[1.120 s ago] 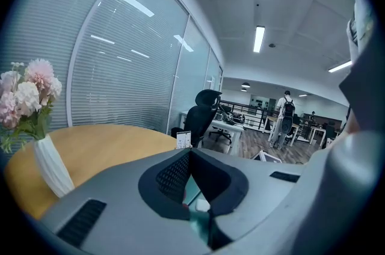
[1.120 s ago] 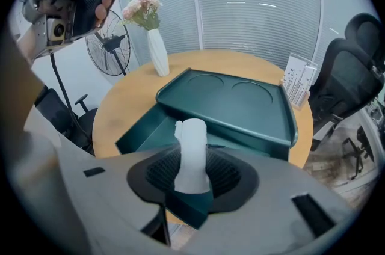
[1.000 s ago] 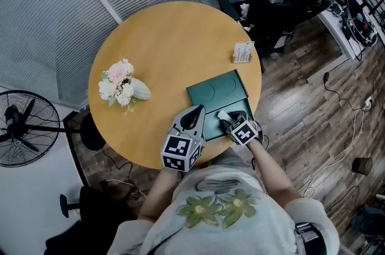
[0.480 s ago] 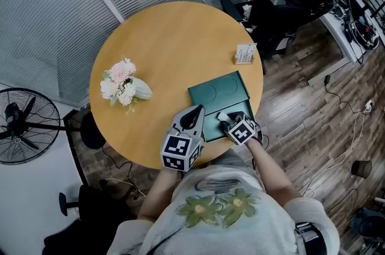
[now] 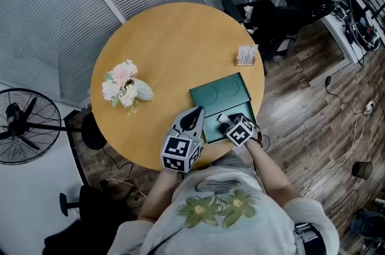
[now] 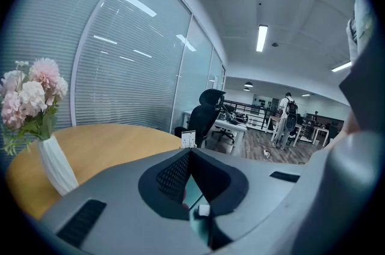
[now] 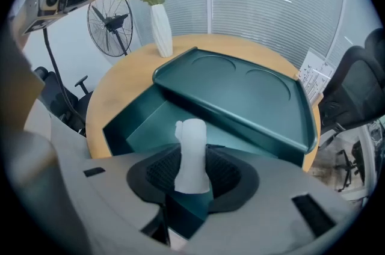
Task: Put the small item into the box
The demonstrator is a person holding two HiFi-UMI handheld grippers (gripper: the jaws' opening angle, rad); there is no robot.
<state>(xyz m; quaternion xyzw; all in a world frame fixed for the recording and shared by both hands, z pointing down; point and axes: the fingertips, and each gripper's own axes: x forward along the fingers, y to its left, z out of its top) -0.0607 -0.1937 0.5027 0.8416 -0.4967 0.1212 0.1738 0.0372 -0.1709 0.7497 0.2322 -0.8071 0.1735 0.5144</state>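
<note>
The right gripper [image 5: 224, 120] holds the small white item [image 7: 192, 154] upright, its jaws about half closed and the pads pressing on the item's lower part. It points steeply down over the open teal box [image 7: 133, 127], so the item hangs above the box's inner floor, inside its walls but not yet resting there. The steep angle seems meant to clear the near wall and set the item in from above. The lid [image 7: 240, 94] lies tipped back on the far side of the box, leaving the opening free. The left gripper [image 5: 194, 114] sits just beside the box's left edge, jaws together on nothing, apparently waiting out of the way.
</note>
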